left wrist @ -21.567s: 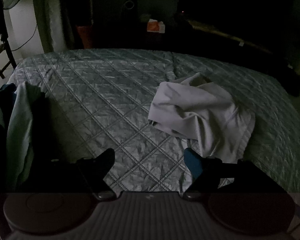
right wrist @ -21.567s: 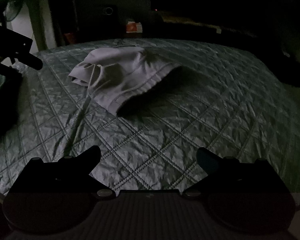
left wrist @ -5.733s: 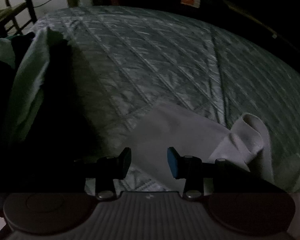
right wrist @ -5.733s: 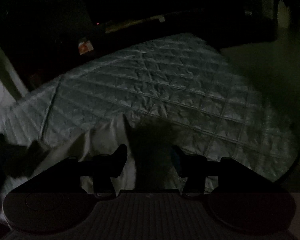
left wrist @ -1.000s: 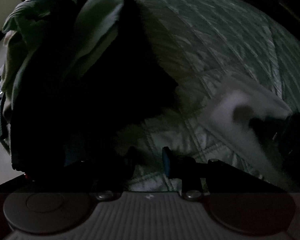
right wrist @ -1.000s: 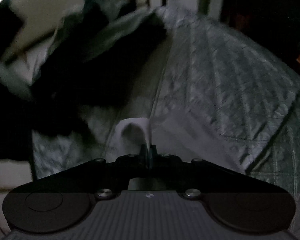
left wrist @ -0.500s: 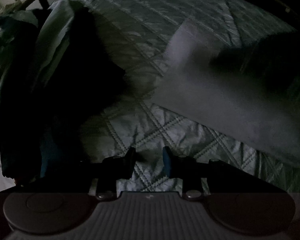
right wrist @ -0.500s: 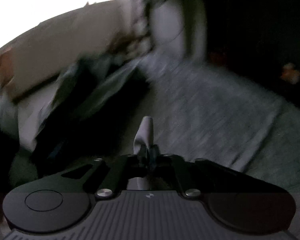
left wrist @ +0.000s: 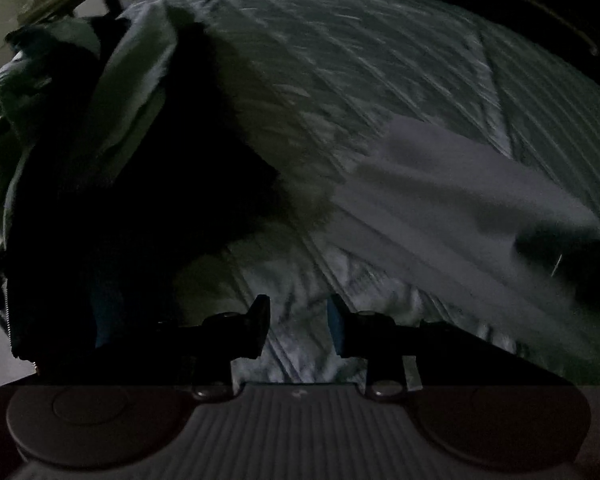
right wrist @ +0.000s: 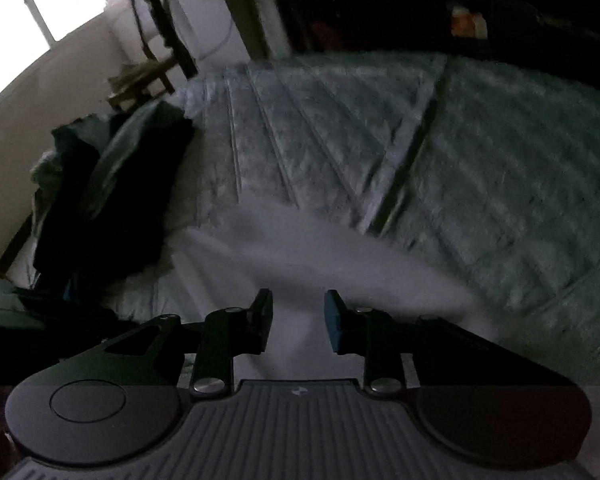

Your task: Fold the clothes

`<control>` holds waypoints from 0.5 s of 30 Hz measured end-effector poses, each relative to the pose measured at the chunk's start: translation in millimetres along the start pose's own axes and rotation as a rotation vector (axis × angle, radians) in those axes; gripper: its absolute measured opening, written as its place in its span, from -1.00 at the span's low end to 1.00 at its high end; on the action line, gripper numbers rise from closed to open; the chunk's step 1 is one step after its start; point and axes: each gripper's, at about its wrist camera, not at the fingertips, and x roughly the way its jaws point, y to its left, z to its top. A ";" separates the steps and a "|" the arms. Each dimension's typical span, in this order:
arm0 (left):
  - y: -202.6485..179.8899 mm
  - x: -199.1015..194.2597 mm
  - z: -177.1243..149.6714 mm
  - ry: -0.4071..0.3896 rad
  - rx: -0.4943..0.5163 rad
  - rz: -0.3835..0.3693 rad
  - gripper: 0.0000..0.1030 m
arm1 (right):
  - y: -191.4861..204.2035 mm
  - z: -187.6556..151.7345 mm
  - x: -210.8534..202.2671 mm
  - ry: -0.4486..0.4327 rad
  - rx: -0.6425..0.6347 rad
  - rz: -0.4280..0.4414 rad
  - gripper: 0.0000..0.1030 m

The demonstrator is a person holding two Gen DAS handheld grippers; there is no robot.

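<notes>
A pale white garment (left wrist: 460, 200) lies flattened on the quilted grey-green bedspread (left wrist: 380, 60), to the right of my left gripper (left wrist: 298, 322). That gripper hovers over bare quilt, its fingers a little apart with nothing between them. In the right wrist view the same garment (right wrist: 320, 256) spreads just ahead of and under my right gripper (right wrist: 298, 320). Its jaws are opening, and no fold is pinched between the pads. A dark blurred shape covers the garment's right end in the left wrist view.
A heap of dark and pale green clothes (left wrist: 100, 140) (right wrist: 112, 192) fills the bed's left side. Beyond it are a wooden chair (right wrist: 148, 76), a bright window (right wrist: 40, 8) and a wall. An orange box (right wrist: 464, 20) sits in the dark behind the bed.
The right gripper was shut on a raised fold of the white garment; now its jaws are apart and the cloth lies flat. It also swung down toward the bed. The left gripper's view shifted slightly.
</notes>
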 end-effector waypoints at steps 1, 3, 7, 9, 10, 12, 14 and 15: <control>4.8 0.8 5.1 -0.004 -0.027 0.005 -0.45 | 12.0 -3.4 11.4 0.022 -0.052 -0.008 -0.29; 15.1 2.3 14.8 -0.012 -0.083 0.016 -0.45 | 39.9 -9.4 21.9 0.014 -0.199 -0.005 0.00; 34.8 7.4 30.0 -0.013 -0.177 0.030 -0.44 | 72.3 -5.7 23.6 0.013 -0.323 0.048 0.09; 40.5 11.3 33.3 0.008 -0.214 0.023 -0.44 | 66.5 -2.8 12.7 -0.052 -0.253 0.017 0.09; 42.1 12.8 33.5 0.018 -0.228 0.015 -0.44 | 59.4 -1.9 10.4 -0.081 -0.192 -0.022 0.08; 41.3 13.5 33.6 0.022 -0.232 0.007 -0.44 | 57.4 -1.6 20.4 -0.063 -0.176 -0.134 -0.04; 39.7 12.5 34.5 0.010 -0.227 0.008 -0.44 | 65.5 0.0 32.6 -0.036 -0.211 -0.131 -0.21; 40.0 11.7 35.3 0.006 -0.231 0.009 -0.44 | 72.5 0.9 36.5 -0.038 -0.227 -0.092 -0.22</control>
